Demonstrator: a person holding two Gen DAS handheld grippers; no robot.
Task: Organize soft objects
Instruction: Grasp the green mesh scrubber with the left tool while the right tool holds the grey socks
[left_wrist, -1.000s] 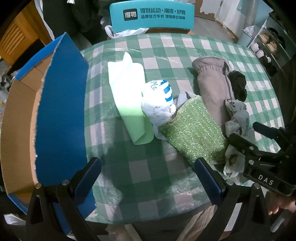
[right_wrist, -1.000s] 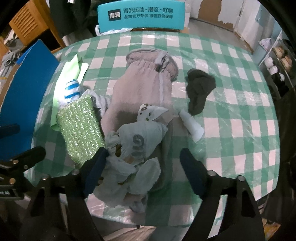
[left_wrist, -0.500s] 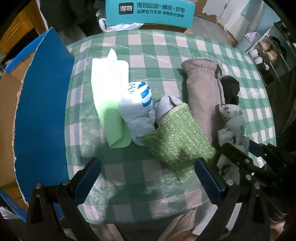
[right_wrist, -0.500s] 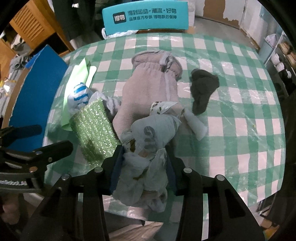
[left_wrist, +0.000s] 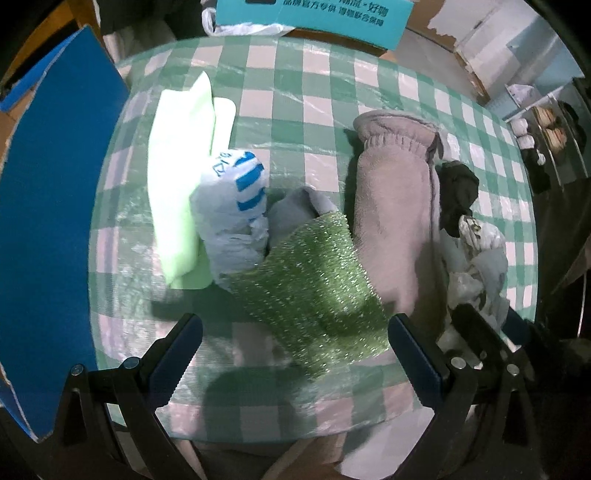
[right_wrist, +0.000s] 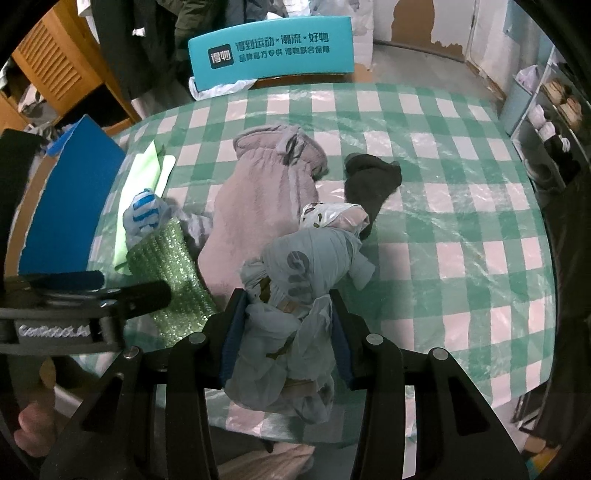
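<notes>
My right gripper (right_wrist: 286, 339) is shut on a crumpled pale grey plastic bag (right_wrist: 306, 266) and holds it above the table's near edge. My left gripper (left_wrist: 295, 354) is open and empty, hovering just before a glittery green cloth (left_wrist: 314, 288). Beside that lie a blue-striped white bag (left_wrist: 232, 206), a light green folded cloth (left_wrist: 181, 184), a long mauve fleece piece (left_wrist: 395, 206) and a dark sock (right_wrist: 373, 181). The held bag also shows at the right in the left wrist view (left_wrist: 476, 258).
A green-checked tablecloth under clear plastic covers the round table (right_wrist: 461, 206). A blue-lined cardboard box (left_wrist: 48, 206) stands open at the left edge. A teal chair back (right_wrist: 273, 51) stands behind the table. Shelves with shoes are at the far right.
My right gripper closed on the pale plastic bag and lifted it off the table. My left gripper moved forward and right, closer to the green cloth, still open.
</notes>
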